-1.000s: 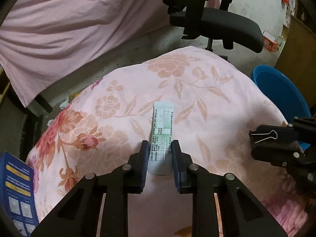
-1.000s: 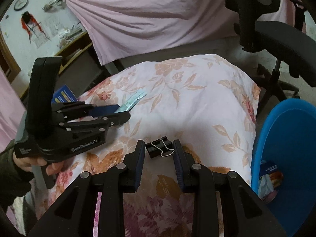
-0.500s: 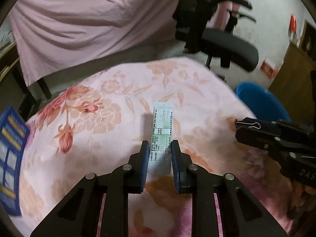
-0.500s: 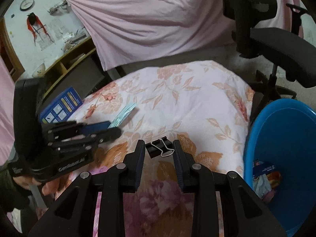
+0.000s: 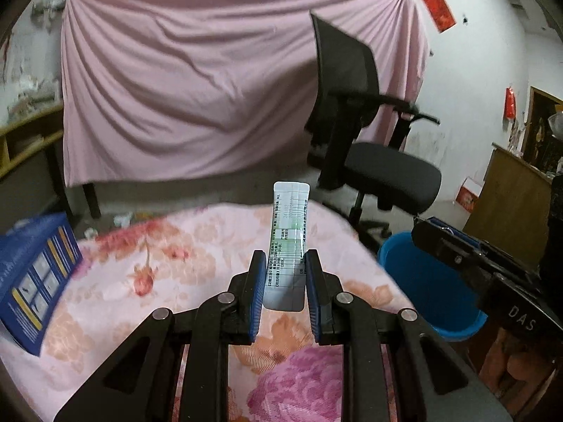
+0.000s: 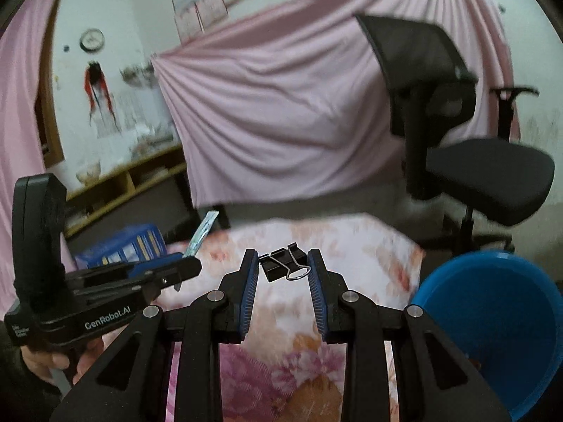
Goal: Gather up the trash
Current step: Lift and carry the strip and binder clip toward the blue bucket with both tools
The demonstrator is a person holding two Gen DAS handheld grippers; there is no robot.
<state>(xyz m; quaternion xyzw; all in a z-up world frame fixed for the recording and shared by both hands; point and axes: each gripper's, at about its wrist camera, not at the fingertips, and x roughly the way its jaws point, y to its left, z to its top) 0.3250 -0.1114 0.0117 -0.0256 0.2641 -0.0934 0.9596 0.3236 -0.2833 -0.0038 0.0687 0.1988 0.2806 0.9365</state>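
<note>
Your left claw [image 5: 284, 276] grips a paper packet [image 5: 288, 242], held up above the floral surface [image 5: 116, 281]. Your right claw [image 6: 283, 274] grips a binder clip [image 6: 281, 263]. Carry both level over the blue bin [image 6: 492, 330] at right, then release inside its rim.

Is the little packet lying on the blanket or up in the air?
In the air: the packet sticks up, held between the left gripper's jaws.
</note>
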